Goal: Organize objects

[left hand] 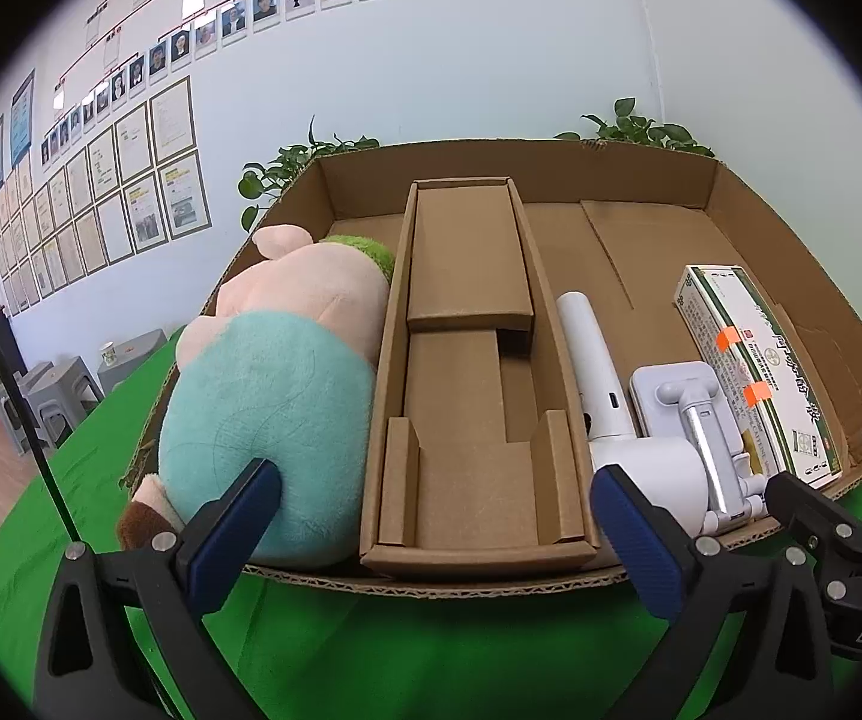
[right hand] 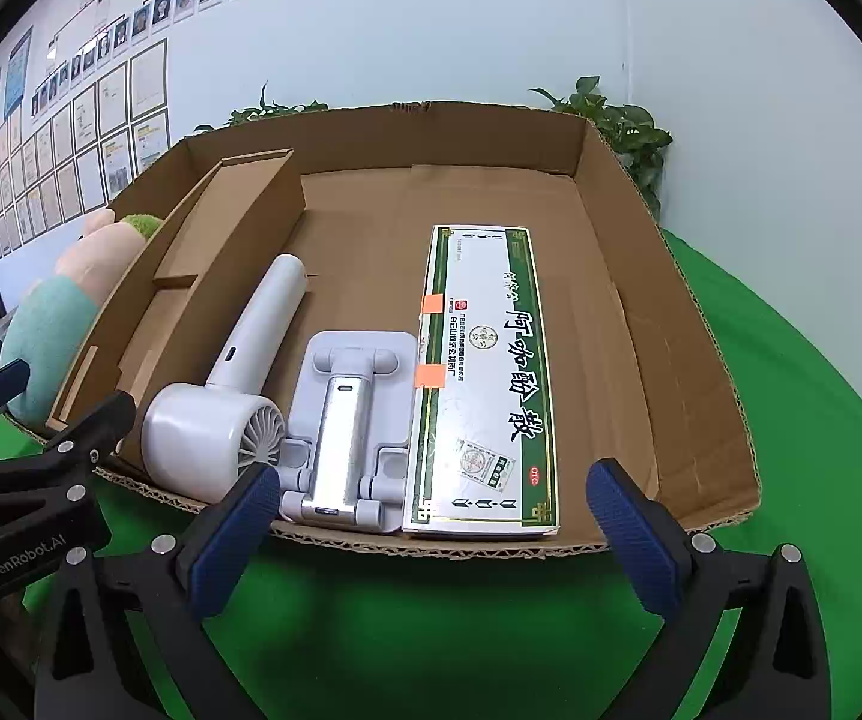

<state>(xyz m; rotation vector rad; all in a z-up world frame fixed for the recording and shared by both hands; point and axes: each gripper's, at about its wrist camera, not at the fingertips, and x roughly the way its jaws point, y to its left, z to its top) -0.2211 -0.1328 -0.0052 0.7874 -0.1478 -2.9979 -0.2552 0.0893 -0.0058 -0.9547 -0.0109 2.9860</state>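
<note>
A shallow cardboard tray (left hand: 551,162) on green cloth holds everything. From left to right lie a pink and teal plush toy (left hand: 275,396), a narrow open cardboard box (left hand: 467,408), a white handheld fan (left hand: 593,360), a grey folding phone stand (left hand: 689,408) and a green-and-white medicine box (left hand: 749,360). My left gripper (left hand: 434,492) stands open at the tray's near edge, its fingers either side of the narrow box, the left one against the plush. My right gripper (right hand: 434,486) is open in front of the stand (right hand: 347,408) and medicine box (right hand: 485,372), holding nothing.
Green cloth (right hand: 431,630) covers the table around the tray. Leafy plants (right hand: 629,126) stand behind the tray against a pale wall hung with framed papers. Grey stools (left hand: 59,390) sit on the floor at far left. The tray's far right floor (right hand: 599,312) is bare cardboard.
</note>
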